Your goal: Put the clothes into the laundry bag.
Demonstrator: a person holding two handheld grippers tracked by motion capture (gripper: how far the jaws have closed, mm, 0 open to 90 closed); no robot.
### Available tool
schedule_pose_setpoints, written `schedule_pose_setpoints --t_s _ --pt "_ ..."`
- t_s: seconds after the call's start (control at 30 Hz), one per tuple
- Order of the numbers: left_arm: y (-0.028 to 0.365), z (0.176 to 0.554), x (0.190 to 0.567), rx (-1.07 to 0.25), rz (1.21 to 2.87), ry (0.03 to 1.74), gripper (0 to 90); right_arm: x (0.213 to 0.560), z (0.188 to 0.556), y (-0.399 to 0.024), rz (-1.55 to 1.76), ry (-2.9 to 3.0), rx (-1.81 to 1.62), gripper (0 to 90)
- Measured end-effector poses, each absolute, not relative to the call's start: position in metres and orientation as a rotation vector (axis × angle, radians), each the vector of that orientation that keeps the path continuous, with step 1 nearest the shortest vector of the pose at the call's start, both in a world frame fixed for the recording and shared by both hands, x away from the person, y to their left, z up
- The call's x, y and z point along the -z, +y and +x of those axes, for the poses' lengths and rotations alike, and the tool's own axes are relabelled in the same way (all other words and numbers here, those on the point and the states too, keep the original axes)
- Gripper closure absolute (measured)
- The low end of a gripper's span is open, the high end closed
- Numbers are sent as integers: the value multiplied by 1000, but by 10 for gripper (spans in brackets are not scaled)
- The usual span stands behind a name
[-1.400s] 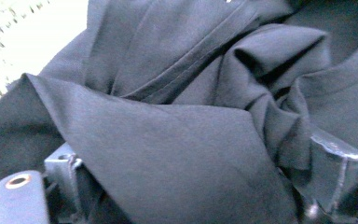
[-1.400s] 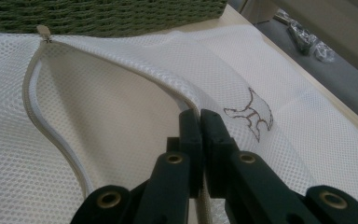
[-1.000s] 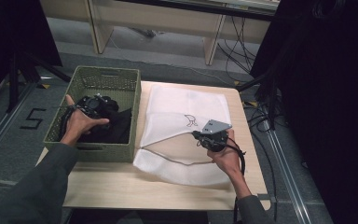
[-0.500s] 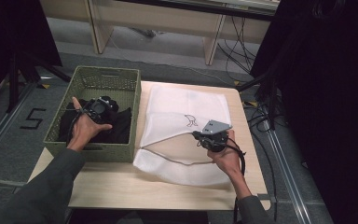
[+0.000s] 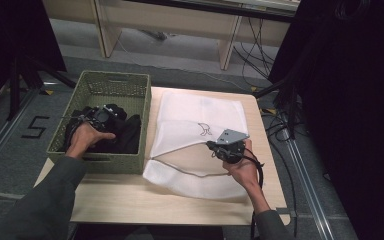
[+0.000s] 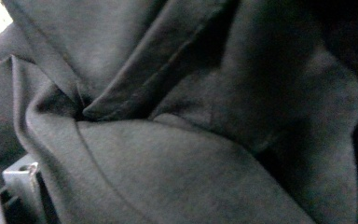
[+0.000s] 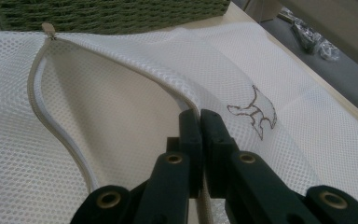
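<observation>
I am holding the right hand-held gripper (image 7: 200,122) with its jaws pressed together on the upper edge of the white mesh laundry bag (image 5: 195,117), right at the zipper line, so the mouth of the bag is gaping open toward the left. The bag is lying flat on the right half of the desk (image 5: 110,200), just beside the green basket (image 5: 130,90) that is sitting on the left half.

My left hand-held gripper (image 5: 99,116) is reaching down into the basket, into the heap of dark clothing (image 6: 191,154). In the left gripper view the cloth is pressing so close that I cannot tell whether the jaws are apart or already pinching a fold.

The risks I am weighing from here:

- The right-side pinch is sitting on a thin strip of mesh near the zipper tape (image 7: 36,88). If I tug sideways, the edge could be slipping out and the mouth would be dropping flat.
- The dark garment looks thick and bunched. I judge that a shallow bite on one fold could be letting it slide free mid-lift, or dragging a second piece along.
- Lifting over the basket's right wall, trailing cloth could be snagging on the woven rim and shifting the basket into the bag.
- The opening looks modest, so a bulky wad may be catching on the zipper instead of going in.
</observation>
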State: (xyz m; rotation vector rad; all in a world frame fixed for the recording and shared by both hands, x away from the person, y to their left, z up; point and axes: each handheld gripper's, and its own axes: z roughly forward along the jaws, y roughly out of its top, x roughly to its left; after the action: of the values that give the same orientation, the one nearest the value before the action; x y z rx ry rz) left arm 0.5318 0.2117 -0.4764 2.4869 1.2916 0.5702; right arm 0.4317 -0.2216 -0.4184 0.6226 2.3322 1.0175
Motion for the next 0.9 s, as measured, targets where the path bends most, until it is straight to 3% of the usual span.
schedule_pose_setpoints --t_s 0.03,0.07,0.1,0.2,0.27,0.53,0.57,0.9 --pt "211 530 477 -569 2488 1282 122 419 431 -221 622 2337 -1017 887" --pt "211 529 480 -557 2470 1268 311 418 432 -222 615 2338 -1014 887" --pt "213 527 481 -574 2483 1261 421 418 432 -222 616 2337 -1015 887" --pt "213 528 480 -577 2500 1260 622 418 432 -222 624 2341 -1017 887" --pt "211 530 481 -579 2491 1272 684 419 432 -222 625 2342 -1010 887" --pt "211 530 469 -585 2549 1223 758 419 432 -223 630 2334 -1023 887" --pt "215 528 465 -570 2441 1250 760 418 432 -224 633 2333 -1020 887" --pt "234 510 389 -537 2200 1176 765 418 434 -225 618 2323 -1020 887"
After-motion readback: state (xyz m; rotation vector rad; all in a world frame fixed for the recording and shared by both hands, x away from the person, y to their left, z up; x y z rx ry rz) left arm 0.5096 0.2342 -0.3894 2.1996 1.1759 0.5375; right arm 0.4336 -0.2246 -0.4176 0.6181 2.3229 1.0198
